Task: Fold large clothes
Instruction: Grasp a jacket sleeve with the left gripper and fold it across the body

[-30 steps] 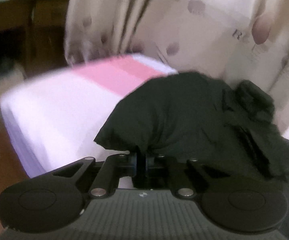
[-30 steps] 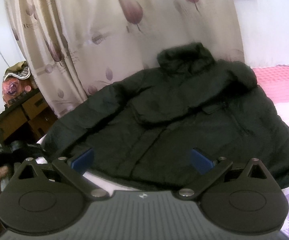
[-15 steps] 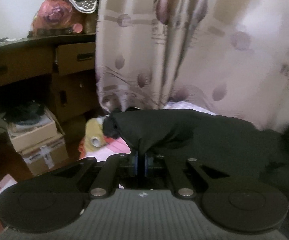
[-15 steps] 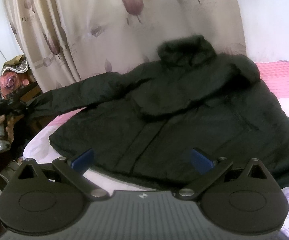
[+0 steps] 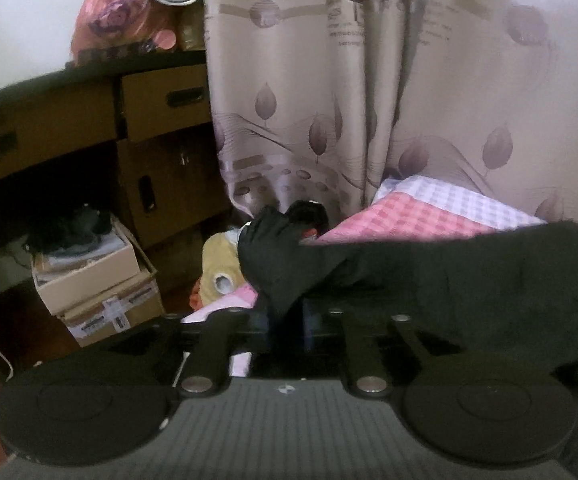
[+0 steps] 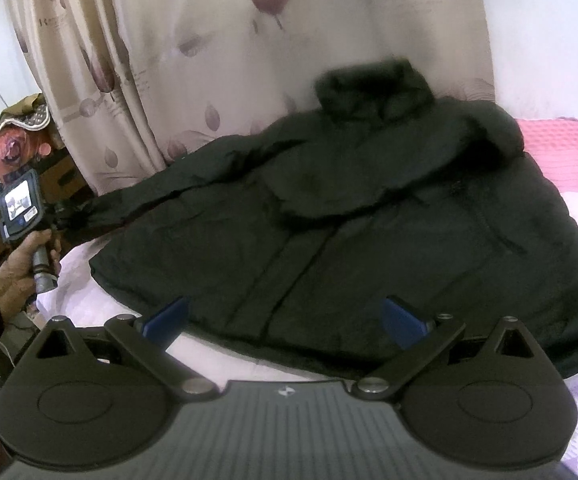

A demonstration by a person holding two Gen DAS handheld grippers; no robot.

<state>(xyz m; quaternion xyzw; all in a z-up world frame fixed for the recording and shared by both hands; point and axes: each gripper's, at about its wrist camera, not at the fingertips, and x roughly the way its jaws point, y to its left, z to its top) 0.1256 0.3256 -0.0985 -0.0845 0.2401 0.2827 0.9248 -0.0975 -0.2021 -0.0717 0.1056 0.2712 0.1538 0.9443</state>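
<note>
A large black padded jacket (image 6: 369, 216) lies front up on the bed, collar toward the curtain, zipped down the middle. Its left sleeve (image 6: 161, 196) is stretched out past the bed's left edge. My left gripper (image 5: 285, 320) is shut on the sleeve's cuff (image 5: 281, 256) and holds it out over the bed's corner; it also shows at the far left of the right wrist view (image 6: 55, 216). My right gripper (image 6: 285, 320) is open and empty, just above the jacket's lower hem, with blue pads (image 6: 403, 320) wide apart.
The bed (image 6: 561, 152) has a pink and lilac checked cover. A leaf-print curtain (image 5: 409, 100) hangs behind it. Left of the bed stand a wooden desk with drawers (image 5: 161, 100), cardboard boxes (image 5: 97, 280) and loose items on the floor.
My left gripper has pulled the sleeve outward to the left, away from the jacket's body, so the sleeve now lies extended. My right gripper stayed open, shifting slightly nearer the hem.
</note>
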